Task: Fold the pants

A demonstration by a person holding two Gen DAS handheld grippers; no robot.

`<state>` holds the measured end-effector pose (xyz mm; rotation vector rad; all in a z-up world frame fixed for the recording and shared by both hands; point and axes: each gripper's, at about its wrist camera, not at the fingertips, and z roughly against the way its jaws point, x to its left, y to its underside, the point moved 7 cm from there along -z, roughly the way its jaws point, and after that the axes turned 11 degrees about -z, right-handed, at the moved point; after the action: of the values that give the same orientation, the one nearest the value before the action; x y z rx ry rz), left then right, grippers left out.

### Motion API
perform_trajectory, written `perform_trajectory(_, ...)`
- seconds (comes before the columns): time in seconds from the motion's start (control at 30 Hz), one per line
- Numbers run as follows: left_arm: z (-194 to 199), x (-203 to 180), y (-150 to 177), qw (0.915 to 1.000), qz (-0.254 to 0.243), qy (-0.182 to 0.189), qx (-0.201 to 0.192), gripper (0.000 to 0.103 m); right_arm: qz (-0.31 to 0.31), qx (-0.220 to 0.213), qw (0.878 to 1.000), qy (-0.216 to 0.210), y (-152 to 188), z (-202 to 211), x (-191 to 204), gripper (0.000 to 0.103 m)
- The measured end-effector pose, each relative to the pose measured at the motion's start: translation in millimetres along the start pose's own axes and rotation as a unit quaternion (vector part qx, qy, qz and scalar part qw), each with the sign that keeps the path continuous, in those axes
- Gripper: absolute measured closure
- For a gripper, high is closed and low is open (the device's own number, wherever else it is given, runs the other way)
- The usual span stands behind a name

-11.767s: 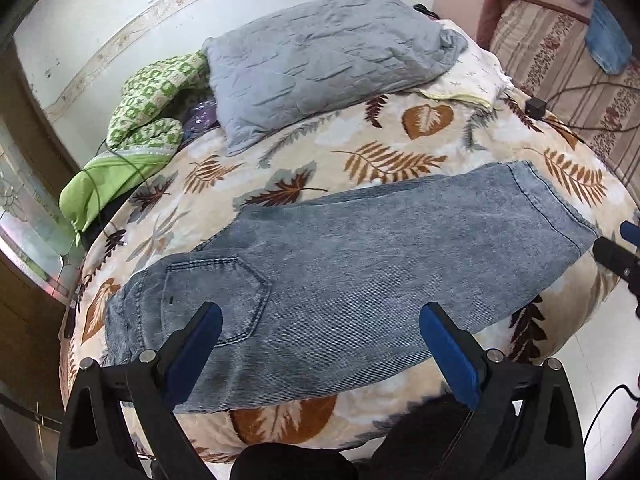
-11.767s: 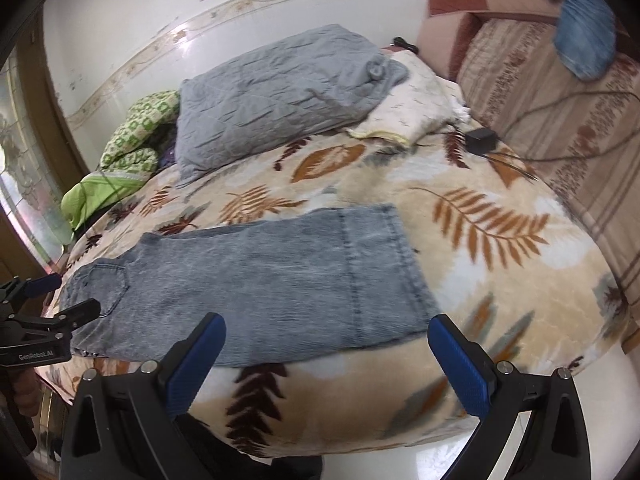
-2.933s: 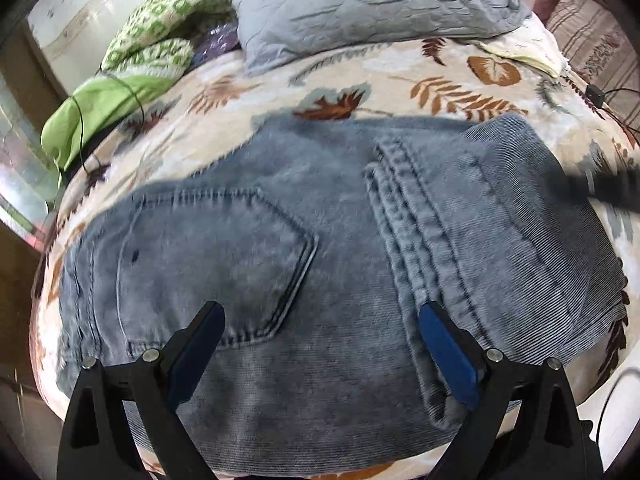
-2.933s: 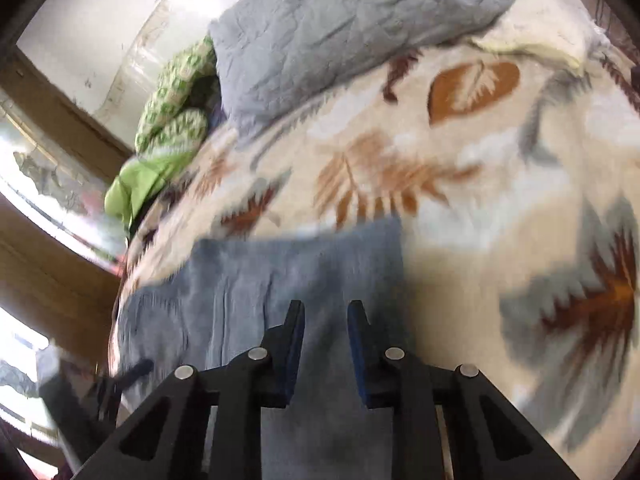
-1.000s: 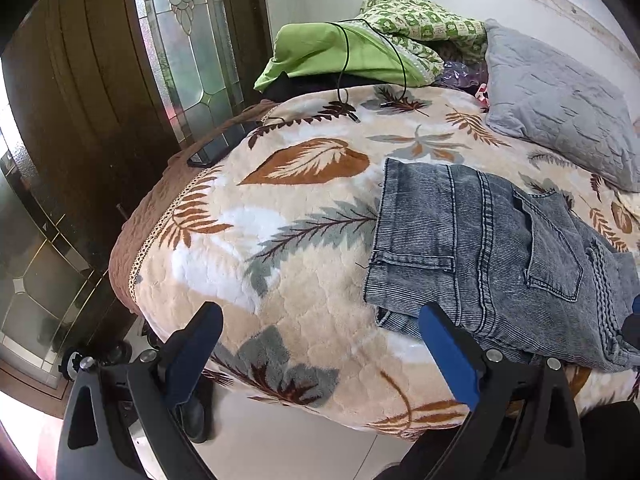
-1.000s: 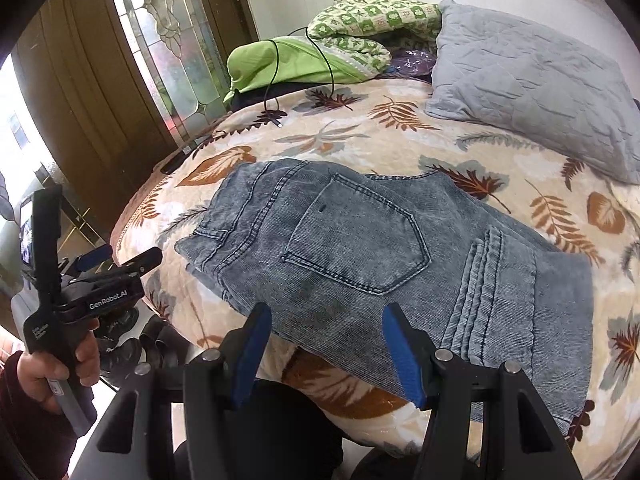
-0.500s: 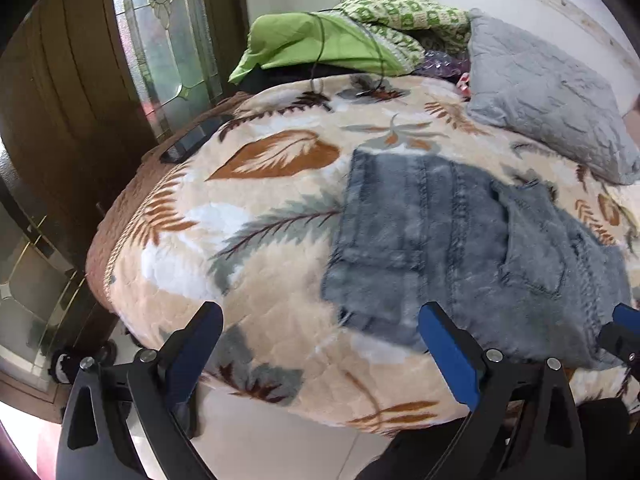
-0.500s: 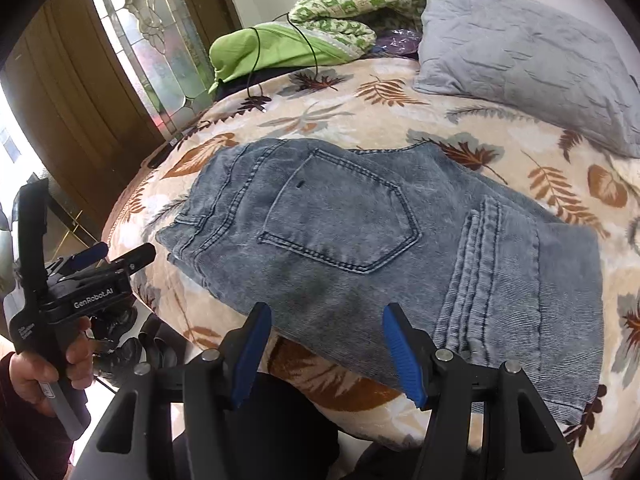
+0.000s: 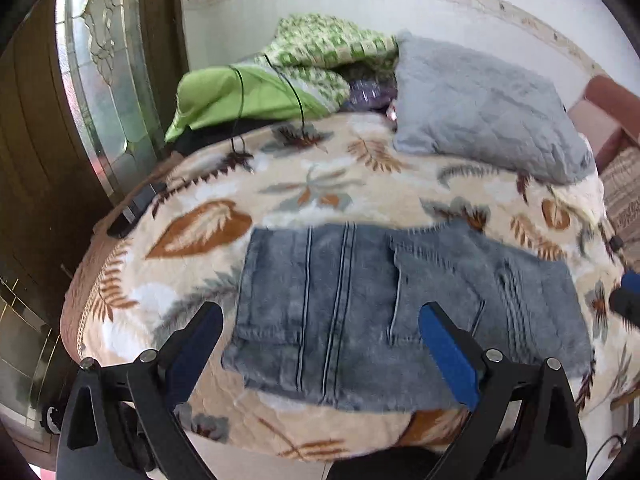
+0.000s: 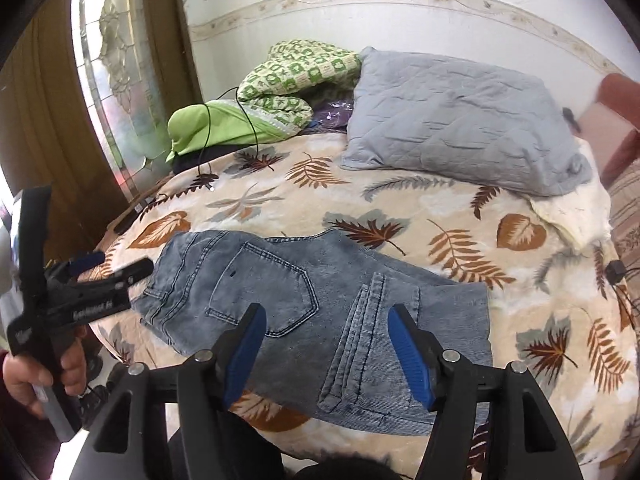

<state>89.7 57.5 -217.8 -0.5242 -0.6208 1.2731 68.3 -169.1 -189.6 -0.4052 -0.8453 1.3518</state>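
The grey-blue jeans (image 9: 400, 312) lie folded and flat near the front edge of the bed, back pocket up (image 10: 276, 292). My left gripper (image 9: 322, 354) hovers open over the waistband end, its blue pads wide apart and touching nothing. From the right wrist view it appears at the left (image 10: 120, 264), held by a hand, just off the waistband corner. My right gripper (image 10: 326, 350) hangs above the folded leg end with its jaws opening and nothing between them. Its tip shows at the edge of the left wrist view (image 9: 628, 296).
A grey pillow (image 10: 460, 120) and a green blanket heap (image 10: 256, 104) with a black cable lie at the back of the leaf-print bedspread (image 10: 460, 240). A glass-panelled door (image 10: 116, 80) stands at the left. A black charger (image 10: 614, 270) sits at the right edge.
Both grippers have drawn back and risen, so more of the bed and wall shows. The right jaws stand slightly wider. The jeans have not moved.
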Motion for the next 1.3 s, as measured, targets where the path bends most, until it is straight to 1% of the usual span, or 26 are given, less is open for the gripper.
perform_trajectory(0.1,-5.3,9.8,11.4,0.9995,-0.013,-0.025,0.016,0.005,0.007,-0.001,1.000,-0.009,1.9,-2.8,5.8,0.036)
perform_trajectory(0.17,-4.6,18.8,12.3,0.9992,-0.010,-0.034,0.017,0.005,0.011,0.003,1.000,-0.008,6.0,-7.8,5.3,0.036)
perform_trajectory(0.23,-3.0,26.1,9.7,0.9989,-0.005,-0.043,0.015,0.005,-0.005,0.017,1.000,-0.007,7.0,-22.5,-2.7,0.036)
perform_trajectory(0.27,-3.1,27.3,7.9,0.9988,-0.005,-0.047,0.016,0.005,-0.016,0.029,0.999,-0.005,7.3,-31.9,-7.8,0.036)
perform_trajectory(0.33,-5.6,27.2,6.4,0.9987,-0.002,-0.046,0.022,0.005,-0.043,0.092,0.995,0.019,8.8,-69.7,-20.3,0.036)
perform_trajectory(0.4,-9.3,24.5,8.6,0.9986,0.006,-0.038,0.036,0.005,-0.061,0.132,0.989,0.009,10.1,-98.6,-23.9,0.036)
perform_trajectory(0.43,-10.2,21.8,10.7,0.9985,0.008,-0.033,0.043,0.005,-0.070,0.147,0.987,0.011,11.6,-113.0,-26.6,0.036)
perform_trajectory(0.47,-9.8,20.1,13.3,0.9984,0.008,-0.029,0.048,0.005,-0.075,0.159,0.984,0.022,14.0,-124.9,-29.9,0.036)
perform_trajectory(0.5,-7.9,19.4,17.2,0.9983,0.010,-0.026,0.052,0.005,-0.084,0.166,0.982,0.027,16.7,-131.4,-31.9,0.036)
perform_trajectory(0.53,-4.9,20.0,22.0,0.9983,0.013,-0.024,0.051,0.005,-0.095,0.161,0.982,0.009,18.3,-129.5,-30.6,0.036)
perform_trajectory(0.6,-1.7,23.6,31.4,0.9980,0.012,-0.027,0.055,0.005,-0.098,0.144,0.984,-0.029,22.5,-115.7,-26.9,0.036)
perform_trajectory(0.63,-1.1,27.2,36.7,0.9976,0.014,-0.029,0.061,0.005,-0.096,0.133,0.986,-0.031,25.3,-107.3,-28.9,0.036)
perform_trajectory(0.73,0.1,38.4,52.0,0.9966,0.040,-0.020,0.070,0.005,-0.101,0.107,0.988,-0.046,36.5,-86.8,-36.6,0.036)
perform_trajectory(0.8,-2.3,46.0,63.6,0.9949,0.057,-0.015,0.081,0.005,-0.117,0.102,0.987,-0.045,44.1,-78.4,-44.4,0.036)
perform_trajectory(0.87,-5.0,50.1,72.7,0.9935,0.071,-0.007,0.089,0.005,-0.123,0.100,0.986,-0.048,47.5,-71.5,-43.1,0.036)
perform_trajectory(1.0,-11.9,58.0,91.6,0.9876,0.113,0.023,0.107,0.005,-0.094,0.083,0.991,-0.055,46.1,-60.1,-23.9,0.036)
perform_trajectory(1.1,-18.9,59.8,98.3,0.9842,0.129,0.037,0.115,0.005,-0.074,0.076,0.992,-0.066,46.2,-55.2,-4.3,0.036)
perform_trajectory(1.2,-26.2,58.6,99.7,0.9774,0.158,0.079,0.116,0.005,-0.060,0.078,0.992,-0.073,49.7,-54.1,10.8,0.036)
perform_trajectory(1.3,-35.1,58.9,98.8,0.9680,0.192,0.112,0.117,0.005,-0.057,0.080,0.992,-0.072,53.4,-56.2,16.6,0.036)
